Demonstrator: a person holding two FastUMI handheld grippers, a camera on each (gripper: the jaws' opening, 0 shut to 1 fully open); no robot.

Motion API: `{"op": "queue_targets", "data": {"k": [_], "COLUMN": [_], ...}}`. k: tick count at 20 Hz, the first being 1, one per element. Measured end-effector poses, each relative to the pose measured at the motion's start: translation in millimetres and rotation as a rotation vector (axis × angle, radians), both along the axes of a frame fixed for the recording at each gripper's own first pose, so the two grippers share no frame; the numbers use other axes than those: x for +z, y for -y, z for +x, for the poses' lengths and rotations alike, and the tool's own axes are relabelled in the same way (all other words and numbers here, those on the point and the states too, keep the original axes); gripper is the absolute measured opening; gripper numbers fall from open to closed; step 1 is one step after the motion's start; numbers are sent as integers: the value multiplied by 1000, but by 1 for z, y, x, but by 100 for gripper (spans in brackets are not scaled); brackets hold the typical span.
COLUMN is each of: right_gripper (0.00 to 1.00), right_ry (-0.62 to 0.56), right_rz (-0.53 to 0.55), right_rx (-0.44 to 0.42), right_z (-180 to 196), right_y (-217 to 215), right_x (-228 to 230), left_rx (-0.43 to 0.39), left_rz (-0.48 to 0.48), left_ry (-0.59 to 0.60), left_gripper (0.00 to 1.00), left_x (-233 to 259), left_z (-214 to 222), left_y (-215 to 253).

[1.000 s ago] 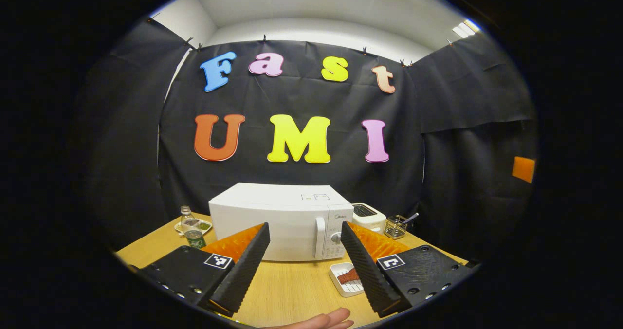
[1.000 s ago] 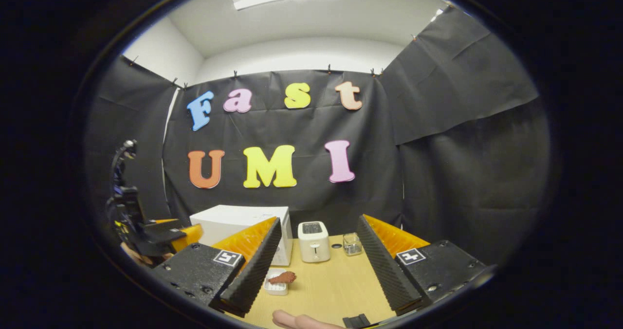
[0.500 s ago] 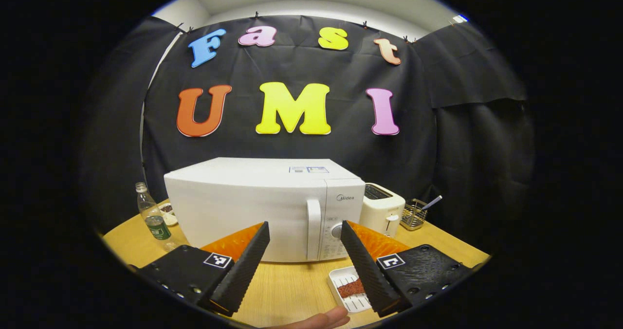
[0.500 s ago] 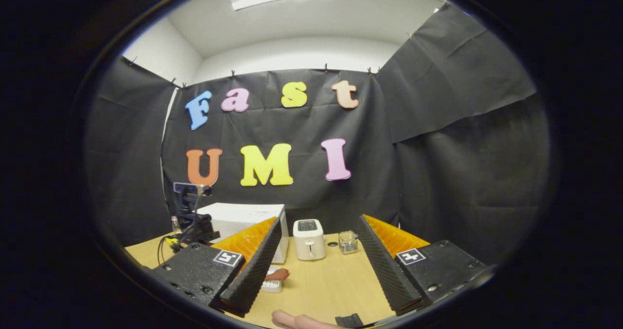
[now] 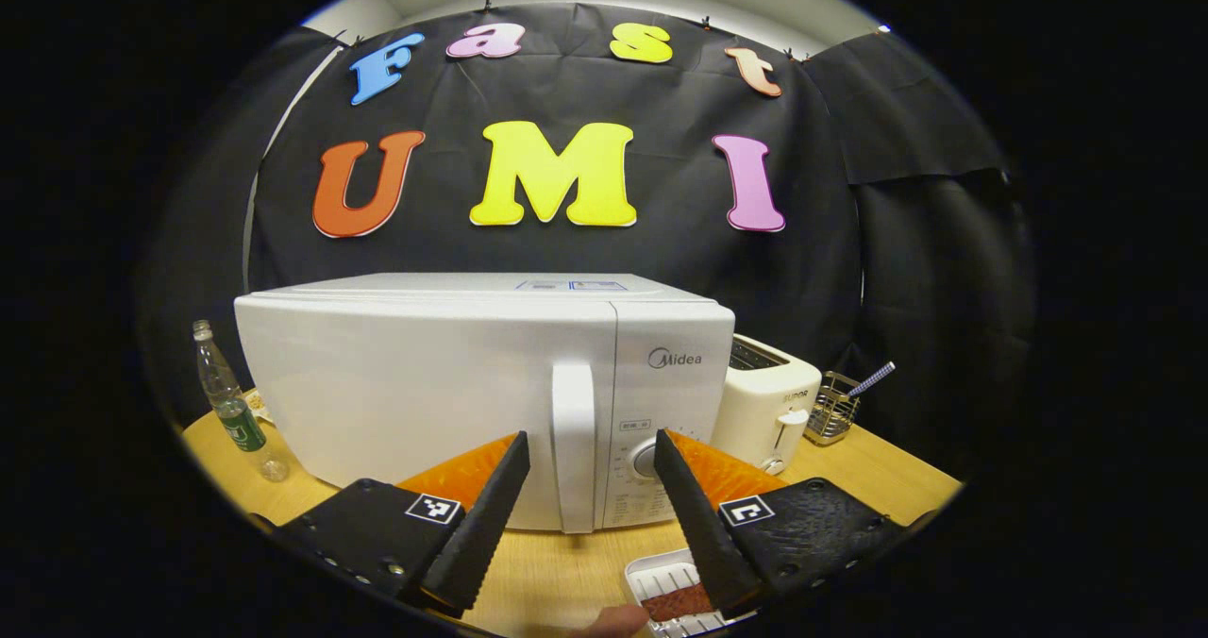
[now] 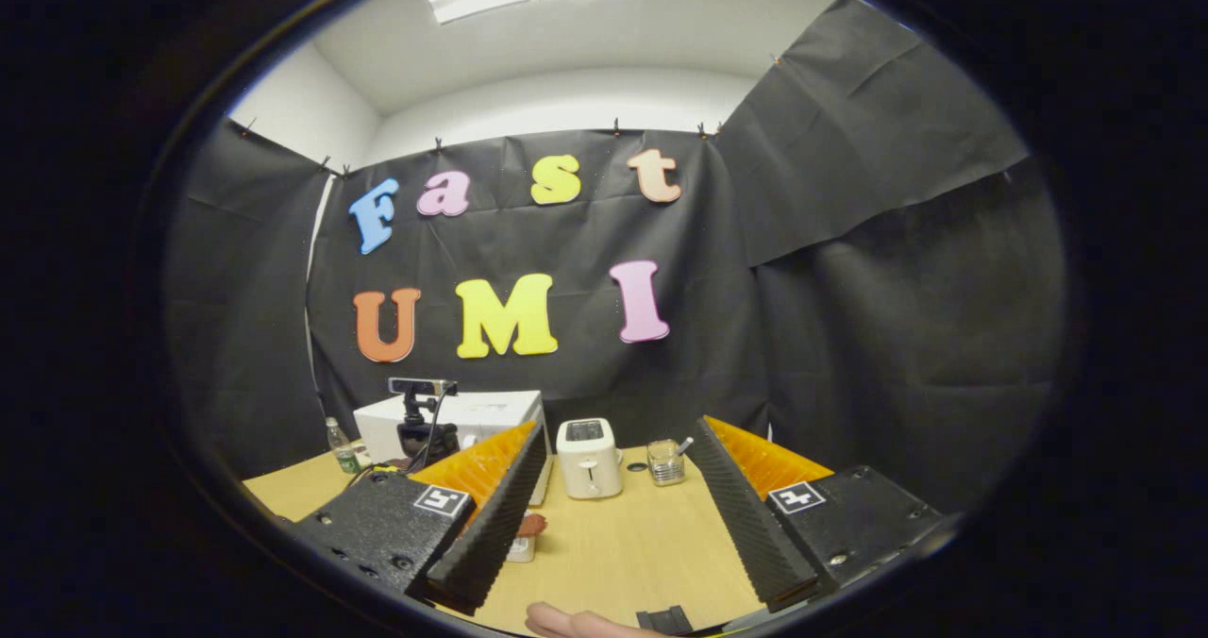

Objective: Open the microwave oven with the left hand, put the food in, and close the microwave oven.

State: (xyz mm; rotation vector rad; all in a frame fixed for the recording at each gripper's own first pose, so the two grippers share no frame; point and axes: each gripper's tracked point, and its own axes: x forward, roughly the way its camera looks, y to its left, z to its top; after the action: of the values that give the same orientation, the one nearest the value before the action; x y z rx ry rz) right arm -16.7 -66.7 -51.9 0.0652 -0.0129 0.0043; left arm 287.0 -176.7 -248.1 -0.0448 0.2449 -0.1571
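Left gripper view is showing the left gripper (image 5: 590,501) standing wide, gripping nothing, its fingers framing the upright door handle (image 5: 573,444) of the shut microwave (image 5: 425,374), probably lining up to pull; the food (image 5: 676,604), a reddish-brown piece, is lying in a white tray (image 5: 651,579) on the table (image 5: 557,572) just before the oven (within easy reach once the door swings). Right gripper view is showing the right gripper (image 6: 623,515) spread equally wide and empty, waiting well back; a toaster (image 6: 589,457) and a glass (image 6: 665,461) holding a utensil are standing beyond it.
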Motion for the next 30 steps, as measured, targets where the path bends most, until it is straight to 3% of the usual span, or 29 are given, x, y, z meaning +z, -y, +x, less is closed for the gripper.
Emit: {"op": "queue_targets", "data": {"k": [2,3,4,7,8,9,11,13,14,15,19,20,21,30], "right_gripper": [89,100,89,89,89,100,100,100,89,89,89,100,89,89], "right_ry": [-10,-15,-20,-25,-25,-29,-38,-39,-37,-34,-24,-26,-31,-32], "right_rz": [1,3,6,15,17,20,23,23,20,16,8,10,11,-38], "right_rx": [-4,-4,-4,-10,-14,-18,-22,-26,-27,-30,-41,-37,-32,-4], "right_z": [3,4,5,6,6,5,4,0,-1,-2,-6,-7,-8,-23], "right_y": [3,4,5,10,12,13,15,17,19,20,21,19,17,-6], "right_x": [-6,-8,-11,-14,-15,-17,-20,-20,-20,-19,-17,-19,-20,-14], "left_rx": [11,29,54,90,104,108,117,100,99,95,101,92,86,13], "left_rz": [21,25,28,-44,-42,-14,-8,-53,-61,-47,-58,-64,-62,-66], "left_ry": [21,10,-4,-52,-59,-65,-65,-70,-77,-77,-38,-27,-19,-5], "left_gripper": [71,48,54,29,29,22,14,14,14,6,5,5,5,5], "left_x": [-3,-9,-13,-19,-19,-18,-20,-19,-18,-19,-14,-12,-11,-4], "left_z": [10,14,17,16,14,15,14,12,8,8,-17,-27,-36,-107], "left_y": [1,-1,-7,-10,-9,-12,-13,-12,-10,-12,-18,-20,-24,-59]}}
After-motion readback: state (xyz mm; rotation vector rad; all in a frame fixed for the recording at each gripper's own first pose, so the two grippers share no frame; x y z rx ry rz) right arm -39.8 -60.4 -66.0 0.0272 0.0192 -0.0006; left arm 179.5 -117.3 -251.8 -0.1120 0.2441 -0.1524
